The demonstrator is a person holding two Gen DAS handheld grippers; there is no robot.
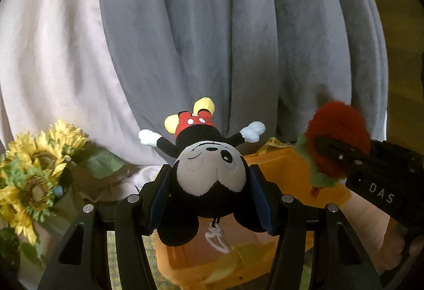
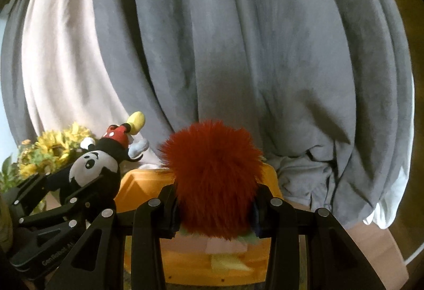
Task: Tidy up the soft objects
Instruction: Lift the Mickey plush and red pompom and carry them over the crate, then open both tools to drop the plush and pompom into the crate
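Left gripper [image 1: 209, 184] pinches mouse plush [image 1: 209, 170] by the head, upside down. Right gripper [image 2: 216, 210] pinches red fuzzy toy [image 2: 212, 173]. Both above orange bin [image 2: 140, 181], before grey curtain [image 2: 238, 51]; sunflowers [image 1: 37, 165] left.

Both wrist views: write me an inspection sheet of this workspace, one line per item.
Surface: none visible; only an orange bin lies below both grippers.
Job's things: mouse plush held upside down by its head; red furry toy with green trim, held over the bin.
Clutter: artificial sunflowers at the left; pale pink and yellow pieces inside the bin, too blurred to name.
Grippers: left gripper shut on the mouse plush; right gripper shut on the red furry toy.
Cables: nothing seen.
Surroundings: grey curtain and white curtain hanging behind.
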